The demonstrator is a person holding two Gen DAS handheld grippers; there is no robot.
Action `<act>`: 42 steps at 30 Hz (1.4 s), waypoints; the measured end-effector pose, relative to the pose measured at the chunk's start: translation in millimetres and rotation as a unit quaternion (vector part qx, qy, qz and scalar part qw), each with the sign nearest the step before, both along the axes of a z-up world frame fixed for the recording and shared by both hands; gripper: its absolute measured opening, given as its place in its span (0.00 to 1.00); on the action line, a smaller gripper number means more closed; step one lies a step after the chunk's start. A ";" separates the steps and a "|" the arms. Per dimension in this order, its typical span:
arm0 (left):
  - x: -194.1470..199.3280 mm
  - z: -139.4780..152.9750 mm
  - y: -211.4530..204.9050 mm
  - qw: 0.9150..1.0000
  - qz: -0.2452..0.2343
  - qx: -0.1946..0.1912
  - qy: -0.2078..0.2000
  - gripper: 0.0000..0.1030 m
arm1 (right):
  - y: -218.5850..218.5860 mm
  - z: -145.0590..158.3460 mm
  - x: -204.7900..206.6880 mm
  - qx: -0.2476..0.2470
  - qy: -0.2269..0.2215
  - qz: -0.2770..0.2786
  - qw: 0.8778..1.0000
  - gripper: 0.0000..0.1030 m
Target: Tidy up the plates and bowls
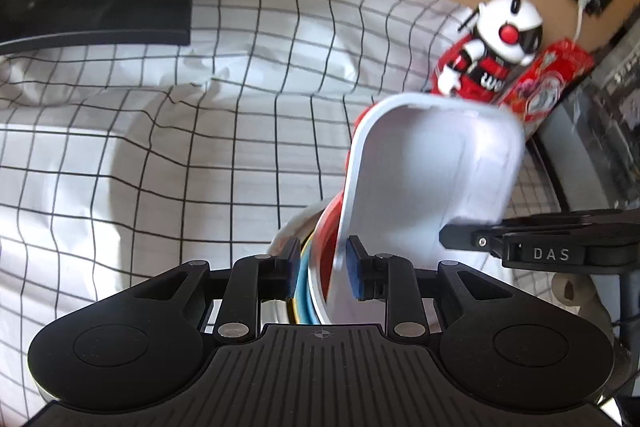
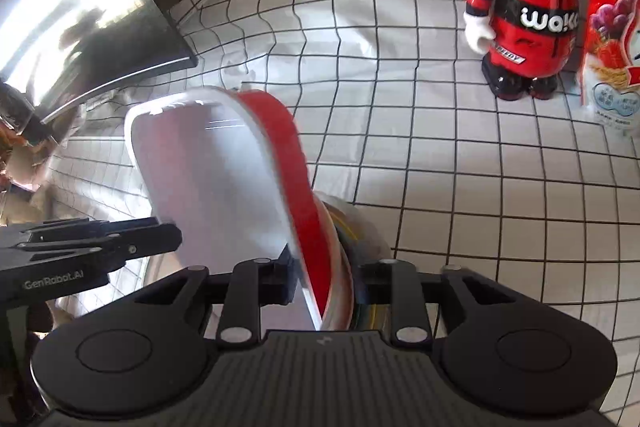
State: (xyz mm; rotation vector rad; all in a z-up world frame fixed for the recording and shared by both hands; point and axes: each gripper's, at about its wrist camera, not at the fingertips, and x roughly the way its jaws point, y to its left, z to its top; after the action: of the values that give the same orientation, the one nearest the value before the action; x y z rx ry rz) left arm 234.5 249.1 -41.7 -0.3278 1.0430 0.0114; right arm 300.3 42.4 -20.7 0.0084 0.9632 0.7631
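The left gripper (image 1: 323, 269) pinches the rims of a stack of bowls (image 1: 316, 255), blue pads on either side; the right gripper (image 2: 325, 277) clamps the opposite rims. The top red bowl (image 2: 224, 187) with white inside tilts up between them over the checked tablecloth (image 1: 160, 147). Only the right view shows the toy robot (image 2: 528, 7) whole, upright beside a red snack bag (image 2: 612, 27) near the cloth's far edge.

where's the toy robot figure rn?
The toy robot stands upright on the checked cloth, top right in the right wrist view, beside the red snack bag, beyond the held bowls.
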 end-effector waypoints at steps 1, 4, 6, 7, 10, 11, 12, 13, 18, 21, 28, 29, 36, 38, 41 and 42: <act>1.2 -3.4 1.3 1.000 -0.007 -0.004 0.001 0.28 | 1.9 0.2 -5.3 -0.006 -0.010 -0.007 1.000 0.30; 1.1 -8.6 1.7 1.000 -0.023 -0.003 0.001 0.27 | -0.3 1.9 -15.4 -0.014 -0.013 -0.023 1.000 0.31; -1.6 -9.1 2.3 1.000 -0.026 -0.006 -0.001 0.27 | -4.1 3.6 -21.4 -0.012 -0.014 -0.021 1.000 0.33; -4.3 -8.6 3.5 1.000 -0.027 -0.009 -0.004 0.27 | -6.2 4.2 -23.4 -0.012 -0.016 -0.023 1.000 0.36; -15.8 -4.6 8.7 0.999 -0.023 -0.023 -0.018 0.27 | -10.7 4.1 -30.5 -0.005 -0.017 -0.026 1.000 0.45; -20.4 -3.2 10.5 0.999 -0.019 -0.029 -0.022 0.27 | -11.9 3.2 -32.8 0.000 -0.014 -0.026 1.000 0.45; -24.3 -1.8 11.4 0.999 -0.015 -0.035 -0.025 0.26 | -13.1 1.5 -36.1 0.007 -0.010 -0.027 1.000 0.45; -29.2 -1.2 12.0 0.999 -0.013 -0.040 -0.029 0.25 | -14.2 -1.3 -39.7 0.016 -0.006 -0.028 0.999 0.45; -39.9 -9.2 9.9 0.999 -0.001 -0.029 -0.027 0.28 | -13.2 -7.8 -67.9 0.019 -0.039 -0.029 0.999 0.49; -43.9 -5.4 5.6 0.999 0.005 -0.016 -0.035 0.27 | -16.4 -9.7 -77.2 0.021 -0.052 -0.027 0.998 0.49; -84.3 13.0 -8.1 0.996 0.060 0.000 -0.064 0.25 | -60.9 -11.8 -99.6 0.083 -0.060 -0.058 0.993 0.53; -93.5 13.7 -11.9 0.995 0.068 -0.001 -0.069 0.25 | -66.9 -11.6 -105.0 0.088 -0.064 -0.059 0.992 0.53; -184.3 2.4 -57.3 0.979 0.128 -0.056 -0.148 0.15 | -100.6 -22.9 -165.4 0.108 -0.123 -0.017 0.986 0.56; -207.2 4.6 -82.2 0.977 0.136 -0.005 -0.161 0.16 | -108.2 -30.7 -185.7 0.108 -0.151 -0.007 0.983 0.61; -228.3 0.0 -113.1 0.975 0.125 0.059 -0.173 0.14 | -118.4 -42.6 -213.3 0.104 -0.193 -0.022 0.975 0.65; -230.7 -4.0 -119.3 0.976 0.110 0.060 -0.178 0.14 | -121.3 -46.6 -221.8 0.103 -0.204 -0.029 0.973 0.65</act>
State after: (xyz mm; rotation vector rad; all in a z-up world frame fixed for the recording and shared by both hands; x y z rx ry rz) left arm 3.8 129.9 -45.7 -0.3205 0.6429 0.2073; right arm 78.5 -78.9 -67.3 0.0571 0.4885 0.7701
